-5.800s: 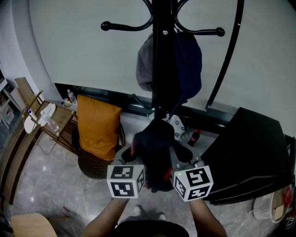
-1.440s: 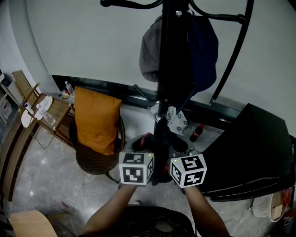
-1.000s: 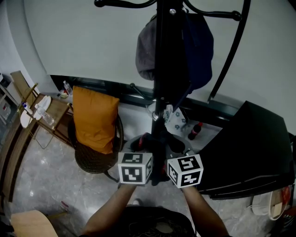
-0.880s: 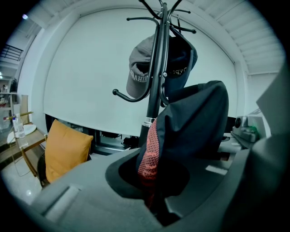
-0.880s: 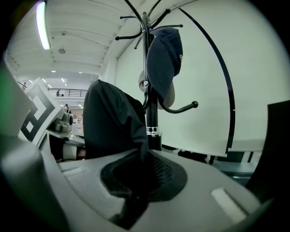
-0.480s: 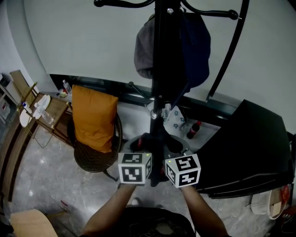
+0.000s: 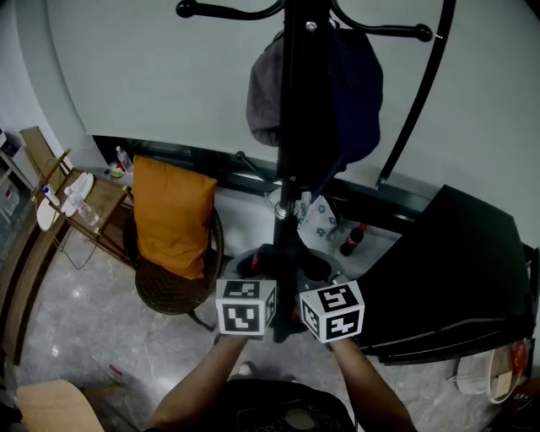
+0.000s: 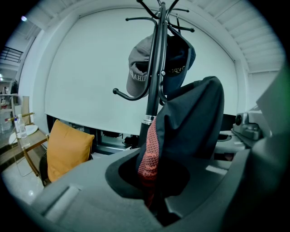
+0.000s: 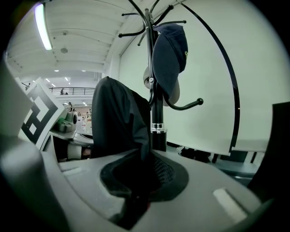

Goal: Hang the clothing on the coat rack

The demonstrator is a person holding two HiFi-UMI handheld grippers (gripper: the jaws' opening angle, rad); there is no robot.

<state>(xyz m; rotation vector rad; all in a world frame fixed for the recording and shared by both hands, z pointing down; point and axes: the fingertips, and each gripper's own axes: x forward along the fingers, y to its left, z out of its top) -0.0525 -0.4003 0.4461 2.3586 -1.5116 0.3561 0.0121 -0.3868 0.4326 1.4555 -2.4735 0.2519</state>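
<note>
Left gripper (image 8: 152,199) and right gripper (image 9: 136,199) are clamping the dark garment (image 8: 195,122) tight; coat rack (image 7: 289,169) hooks are standing ahead, above.

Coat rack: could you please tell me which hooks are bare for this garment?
Bare: the left hook and right hook, jutting out beyond the caps. Crowded: beside the pole, where the grey cap and navy cap hang.
</note>
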